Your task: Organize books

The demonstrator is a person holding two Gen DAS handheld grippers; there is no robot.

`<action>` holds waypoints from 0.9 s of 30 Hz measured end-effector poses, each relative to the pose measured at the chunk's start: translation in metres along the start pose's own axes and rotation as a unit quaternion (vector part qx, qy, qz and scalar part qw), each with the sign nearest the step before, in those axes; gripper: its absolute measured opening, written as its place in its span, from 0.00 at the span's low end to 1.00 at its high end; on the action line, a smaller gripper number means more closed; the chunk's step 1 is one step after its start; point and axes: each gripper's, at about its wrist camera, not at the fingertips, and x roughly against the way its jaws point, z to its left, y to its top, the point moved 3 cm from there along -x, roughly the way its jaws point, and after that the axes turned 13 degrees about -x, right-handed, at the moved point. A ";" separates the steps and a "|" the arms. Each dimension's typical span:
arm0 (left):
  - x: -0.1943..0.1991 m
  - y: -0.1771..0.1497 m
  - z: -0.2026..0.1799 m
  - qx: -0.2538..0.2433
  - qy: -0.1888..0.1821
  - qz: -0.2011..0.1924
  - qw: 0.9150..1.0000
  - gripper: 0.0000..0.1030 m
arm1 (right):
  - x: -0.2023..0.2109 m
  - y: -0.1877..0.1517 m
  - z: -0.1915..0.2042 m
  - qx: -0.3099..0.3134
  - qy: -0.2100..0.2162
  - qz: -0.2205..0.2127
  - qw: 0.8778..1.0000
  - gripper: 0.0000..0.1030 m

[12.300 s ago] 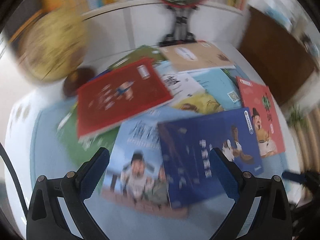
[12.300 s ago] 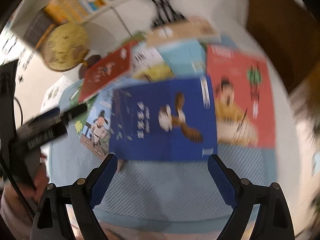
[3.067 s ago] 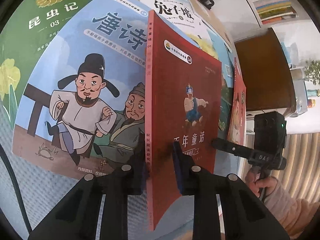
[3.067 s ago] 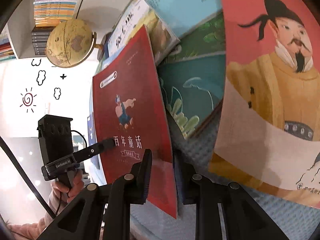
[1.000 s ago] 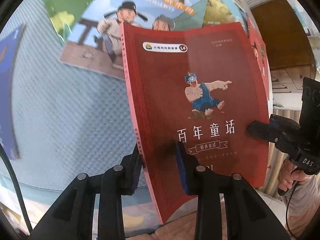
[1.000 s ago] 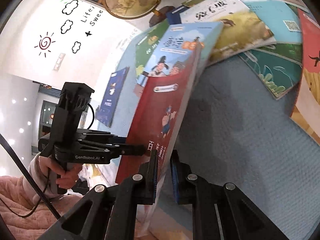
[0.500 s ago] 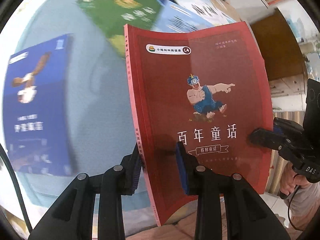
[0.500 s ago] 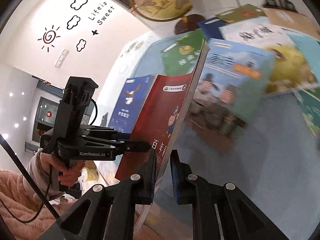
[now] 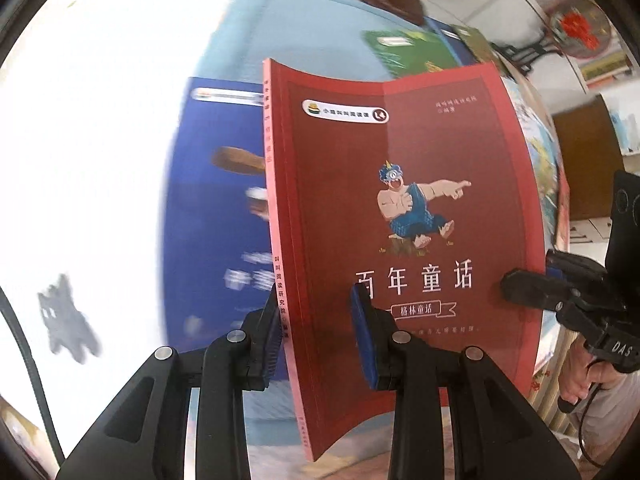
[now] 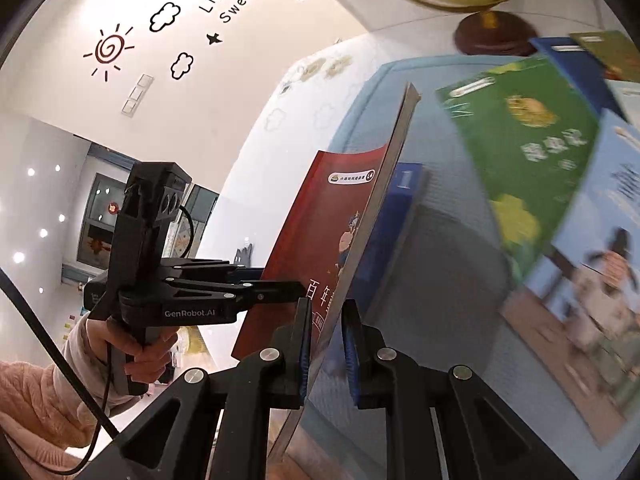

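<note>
A red storybook (image 9: 400,200) hangs in the air, tilted, cover toward the left wrist camera. My left gripper (image 9: 316,308) is shut on its lower edge near the spine. My right gripper (image 10: 326,316) is shut on the opposite edge of the same red book (image 10: 320,232), and shows at the right in the left wrist view as the right gripper (image 9: 532,284). Below the red book lies a dark blue book (image 9: 224,200) on the light blue mat (image 10: 440,280). The left gripper (image 10: 280,286) and the hand (image 10: 136,344) holding it show in the right wrist view.
A green book (image 10: 520,140) and a pale blue book (image 10: 600,260) lie overlapping on the mat to the right, with more beyond. A globe's wooden base (image 10: 496,36) stands at the back. A brown cabinet (image 9: 588,152) is at the right. White tabletop (image 9: 80,160) borders the mat.
Both grippers have carried the red book sideways across the mat. The spread of books has slid off to the right, and the dark blue book now lies beneath the red one.
</note>
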 end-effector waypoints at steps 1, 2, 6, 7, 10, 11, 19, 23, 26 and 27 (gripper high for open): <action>-0.001 0.000 0.010 0.005 0.001 0.001 1.000 0.29 | -0.009 0.002 0.001 -0.006 0.001 0.003 1.000 0.14; 0.001 -0.001 0.012 0.011 0.003 0.003 1.000 0.29 | -0.016 0.003 0.001 -0.012 0.002 0.007 1.000 0.14; -0.004 0.006 0.018 0.014 0.015 0.009 1.000 0.29 | -0.036 0.004 -0.002 -0.029 -0.006 0.022 0.999 0.15; -0.003 0.007 0.023 0.012 0.016 0.007 1.000 0.29 | -0.038 0.003 -0.003 -0.028 -0.005 0.024 0.999 0.15; -0.002 0.004 0.037 0.024 0.004 0.009 1.000 0.29 | -0.043 0.006 -0.008 -0.037 0.001 0.031 0.999 0.15; -0.002 0.002 0.043 0.029 -0.001 0.010 1.000 0.29 | -0.046 0.007 -0.009 -0.040 -0.003 0.033 0.999 0.15; -0.015 0.007 0.054 0.047 0.000 0.020 0.999 0.29 | -0.067 0.006 -0.010 -0.056 -0.024 0.053 0.997 0.15; -0.014 0.007 0.054 0.041 0.001 0.016 0.999 0.29 | -0.070 0.006 -0.015 -0.067 -0.031 0.052 0.996 0.15; -0.016 0.009 0.055 0.052 0.000 0.012 0.999 0.30 | -0.068 0.004 -0.018 -0.074 -0.034 0.042 0.996 0.15; -0.017 0.010 0.054 0.053 0.002 0.012 0.999 0.30 | -0.066 0.003 -0.021 -0.073 -0.038 0.040 0.996 0.15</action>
